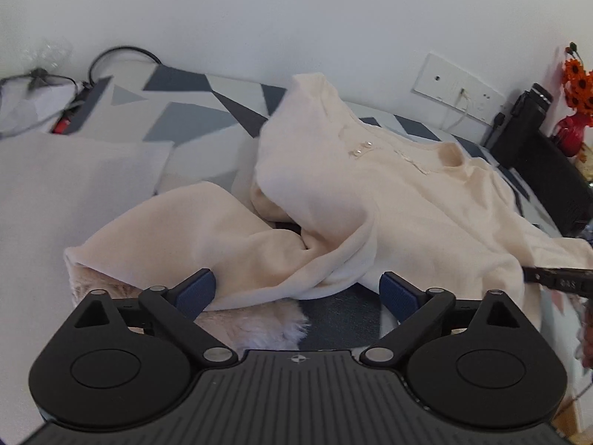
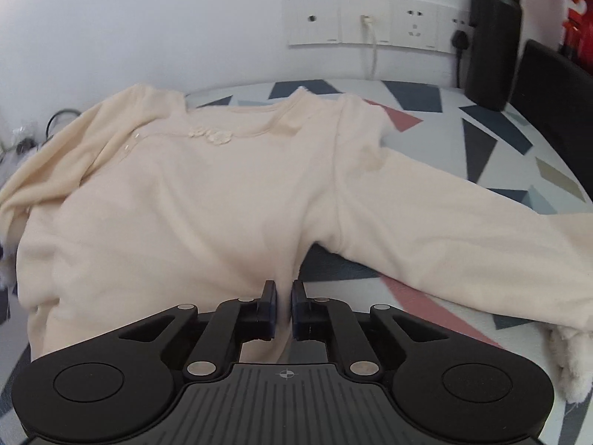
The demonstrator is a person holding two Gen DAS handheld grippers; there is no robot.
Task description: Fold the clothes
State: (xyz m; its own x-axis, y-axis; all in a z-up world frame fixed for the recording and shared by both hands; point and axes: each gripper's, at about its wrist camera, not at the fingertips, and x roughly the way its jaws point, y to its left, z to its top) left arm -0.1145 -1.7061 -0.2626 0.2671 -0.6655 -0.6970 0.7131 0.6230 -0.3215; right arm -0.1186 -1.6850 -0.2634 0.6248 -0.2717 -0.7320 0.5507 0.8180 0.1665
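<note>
A cream sweater point(image 2: 178, 200) is laid neckline toward the wall, hem pinched by the right gripper point(image 2: 283, 309); the left gripper point(image 1: 296, 293) is held spread over a crumpled sleeve point(image 1: 207, 237).

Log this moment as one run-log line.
left gripper: open, at crumpled sleeve | right gripper: shut on cream long-sleeved fleece top hem | patterned table

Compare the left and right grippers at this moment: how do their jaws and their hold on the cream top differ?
The left gripper stands wide open, a crumpled sleeve lying between its blue pads ungripped; the right gripper is pinched shut on the cream top along its side edge. Both point down over the patterned table.
</note>
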